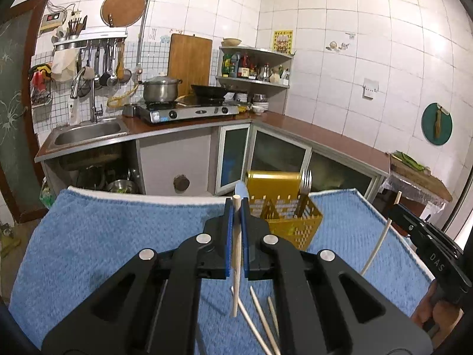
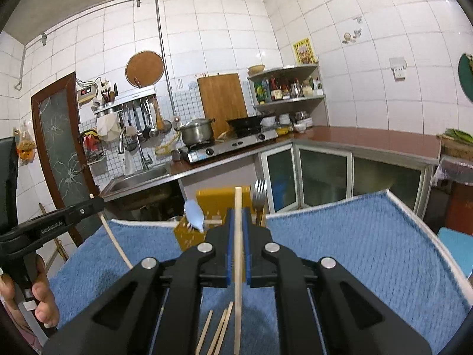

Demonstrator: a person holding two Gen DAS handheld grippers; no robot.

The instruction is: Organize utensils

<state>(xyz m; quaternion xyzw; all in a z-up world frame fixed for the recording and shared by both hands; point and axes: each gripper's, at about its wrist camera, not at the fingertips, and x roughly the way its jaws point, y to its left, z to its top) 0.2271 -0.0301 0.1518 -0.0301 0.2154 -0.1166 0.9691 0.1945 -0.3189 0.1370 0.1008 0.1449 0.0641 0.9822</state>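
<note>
My left hand-held gripper (image 1: 235,207) is clamped on one wooden chopstick (image 1: 235,254), my right hand-held gripper (image 2: 239,219) on another chopstick (image 2: 238,266), both above the blue towel (image 1: 103,236). Loose chopsticks (image 1: 260,313) lie below; the yellow utensil basket (image 1: 283,216) holds a fork (image 1: 306,183). I read "DAS" and, perhaps, "GenRobot.AI" on the grippers.

Blue terry towel (image 1: 118,251) spread as the work surface

On it stands a yellow perforated plastic utensil basket (image 1: 291,222) near the far edge; several loose pale wooden chopsticks (image 1: 261,319) lie at the near edge.
</note>
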